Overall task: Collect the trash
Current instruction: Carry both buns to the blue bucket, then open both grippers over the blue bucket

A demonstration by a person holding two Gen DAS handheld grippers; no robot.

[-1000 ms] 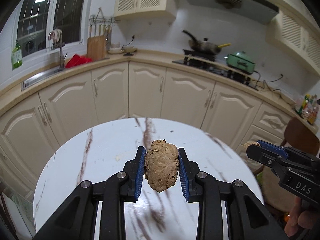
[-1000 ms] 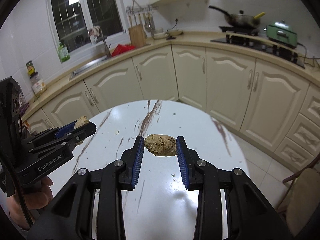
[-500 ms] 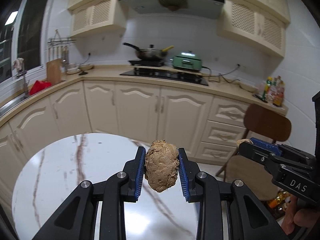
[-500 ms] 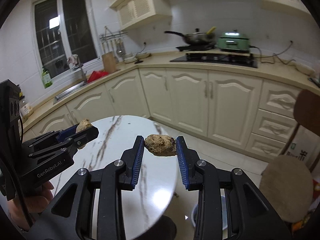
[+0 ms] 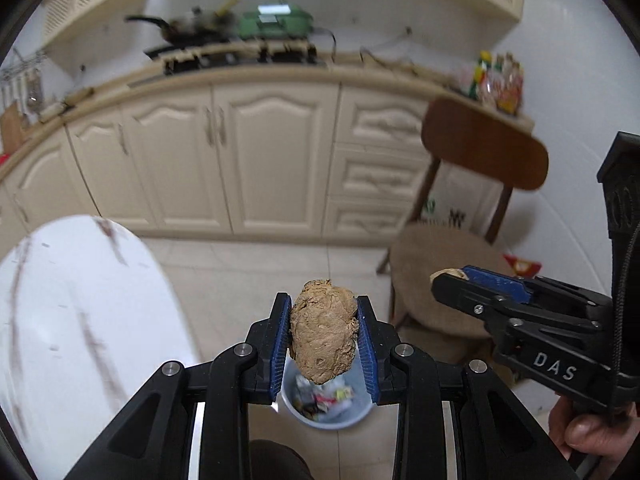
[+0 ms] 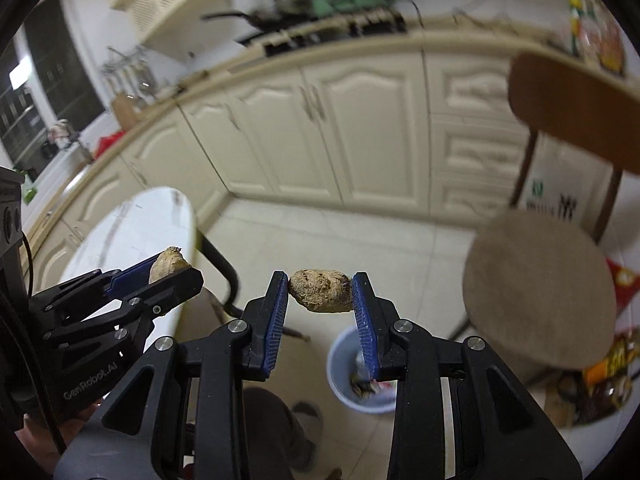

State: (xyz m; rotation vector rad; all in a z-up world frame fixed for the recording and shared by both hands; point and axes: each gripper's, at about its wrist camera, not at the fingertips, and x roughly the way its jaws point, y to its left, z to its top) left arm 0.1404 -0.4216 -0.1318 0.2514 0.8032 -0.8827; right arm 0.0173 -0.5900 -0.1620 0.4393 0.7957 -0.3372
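Our left tool (image 5: 323, 334) grips a brown lump (image 5: 323, 332), long axis along the fingers; our right tool (image 6: 320, 304) pinches another lump (image 6: 321, 290) lying crosswise. Below both tools sits the trash bin (image 5: 352, 419); the tabletop (image 5: 72, 320) lies leftward.

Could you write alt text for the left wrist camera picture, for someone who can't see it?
The left tool grips a brown crumpled lump above a pale bin of rubbish on the kitchen floor. At right the right tool holds another lump, near a wooden chair; a white table lies left.
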